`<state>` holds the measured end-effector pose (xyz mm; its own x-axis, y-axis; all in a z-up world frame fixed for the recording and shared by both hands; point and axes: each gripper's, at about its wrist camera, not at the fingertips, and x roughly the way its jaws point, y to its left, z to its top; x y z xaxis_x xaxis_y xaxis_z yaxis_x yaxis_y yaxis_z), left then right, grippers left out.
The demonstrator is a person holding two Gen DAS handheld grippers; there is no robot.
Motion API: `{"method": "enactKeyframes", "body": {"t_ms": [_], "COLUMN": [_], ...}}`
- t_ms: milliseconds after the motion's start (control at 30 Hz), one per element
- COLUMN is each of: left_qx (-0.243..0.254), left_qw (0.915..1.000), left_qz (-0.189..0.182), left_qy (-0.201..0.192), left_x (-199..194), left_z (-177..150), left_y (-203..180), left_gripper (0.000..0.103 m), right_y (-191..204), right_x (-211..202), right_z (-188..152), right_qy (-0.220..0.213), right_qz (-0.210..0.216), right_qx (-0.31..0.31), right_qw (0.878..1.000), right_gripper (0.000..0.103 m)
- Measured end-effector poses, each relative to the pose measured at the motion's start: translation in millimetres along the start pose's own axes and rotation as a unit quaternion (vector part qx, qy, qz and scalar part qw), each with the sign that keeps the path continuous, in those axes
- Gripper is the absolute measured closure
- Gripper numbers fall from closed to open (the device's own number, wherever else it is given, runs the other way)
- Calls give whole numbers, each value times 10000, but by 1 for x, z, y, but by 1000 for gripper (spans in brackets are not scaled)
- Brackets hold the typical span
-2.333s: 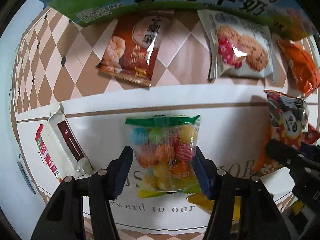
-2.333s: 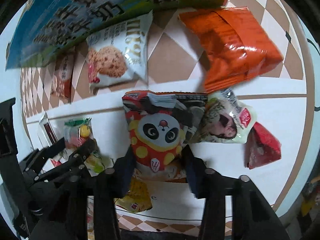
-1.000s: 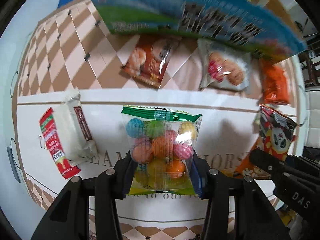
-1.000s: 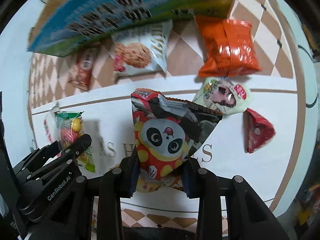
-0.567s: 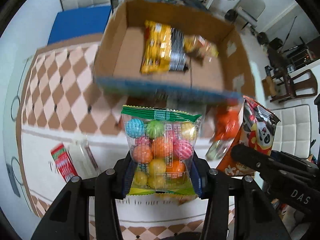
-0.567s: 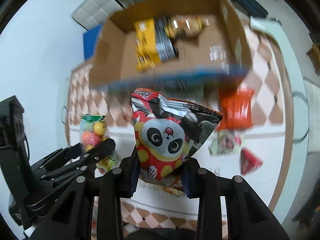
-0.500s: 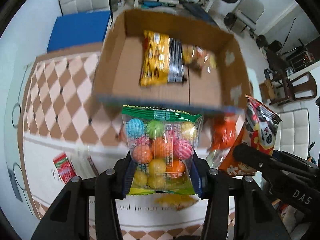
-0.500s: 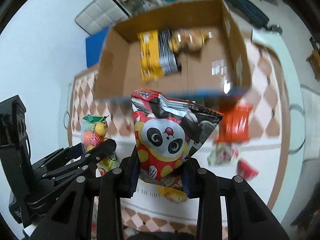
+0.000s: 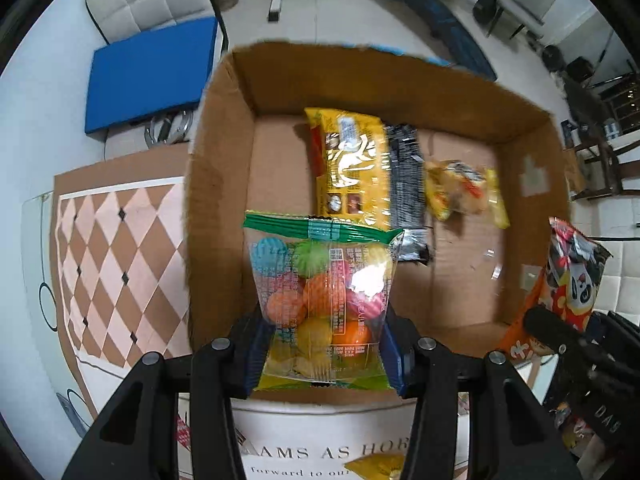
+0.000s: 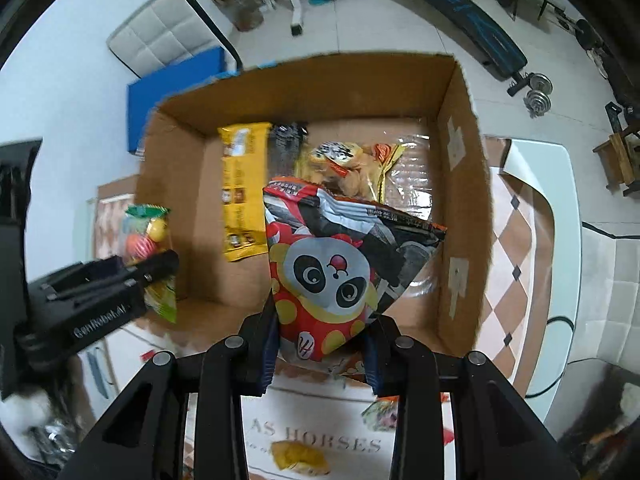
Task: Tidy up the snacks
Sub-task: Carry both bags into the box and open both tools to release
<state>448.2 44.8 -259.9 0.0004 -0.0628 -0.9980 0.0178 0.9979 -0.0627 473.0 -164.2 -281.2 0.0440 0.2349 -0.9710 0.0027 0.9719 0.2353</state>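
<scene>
My left gripper is shut on a clear bag of coloured candy balls and holds it above the near left part of an open cardboard box. My right gripper is shut on a red panda snack bag and holds it above the near middle of the same box. Inside the box lie a yellow packet, a black packet and a yellow snack bag. The left gripper shows in the right wrist view.
The box stands on a table with a checkered cloth and a white printed mat. A yellow snack and other small packets lie on the mat below. Chairs, a blue pad and gym gear lie beyond.
Both grippers rose from the table with their bags and moved forward over the box. The box interior now fills the view; the loose snacks on the table dropped out of sight.
</scene>
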Motion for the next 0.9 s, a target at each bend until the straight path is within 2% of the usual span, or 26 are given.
{"method": "enactKeyframes", "body": {"t_ms": [200, 433, 500, 567, 600, 667, 767, 900], "left_qx": [-4, -73, -227, -318, -312, -270, -187, -108], "left_qw": [9976, 9960, 9952, 9943, 9947, 9952, 9966, 9981], "left_qz": [52, 13, -76, -167, -183, -244, -226, -177], "left_qy": [689, 894, 949, 1008, 960, 906, 766, 576], "left_x": [58, 79, 81, 82, 81, 79, 70, 56], "left_z": [16, 14, 13, 13, 14, 12, 8, 1], "left_y": [6, 9, 13, 16, 16, 18, 13, 7], "left_gripper": [58, 57, 56, 51, 42, 36, 17, 16], "right_y": [-3, -7, -7, -9, -9, -9, -11, -13], "right_x": [50, 82, 91, 97, 98, 98, 97, 92], "right_z": [6, 10, 13, 15, 15, 15, 15, 13], "right_qy": [433, 830, 1023, 1142, 1156, 1168, 1176, 1103], "right_qz": [-118, -142, -162, -217, -270, -320, -310, -344], "right_qx": [-33, -110, -91, -56, -69, -61, -23, -35], "right_qw": [9990, 9964, 9946, 9932, 9929, 9926, 9926, 9933], "right_gripper": [66, 64, 53, 23, 22, 21, 14, 13]}}
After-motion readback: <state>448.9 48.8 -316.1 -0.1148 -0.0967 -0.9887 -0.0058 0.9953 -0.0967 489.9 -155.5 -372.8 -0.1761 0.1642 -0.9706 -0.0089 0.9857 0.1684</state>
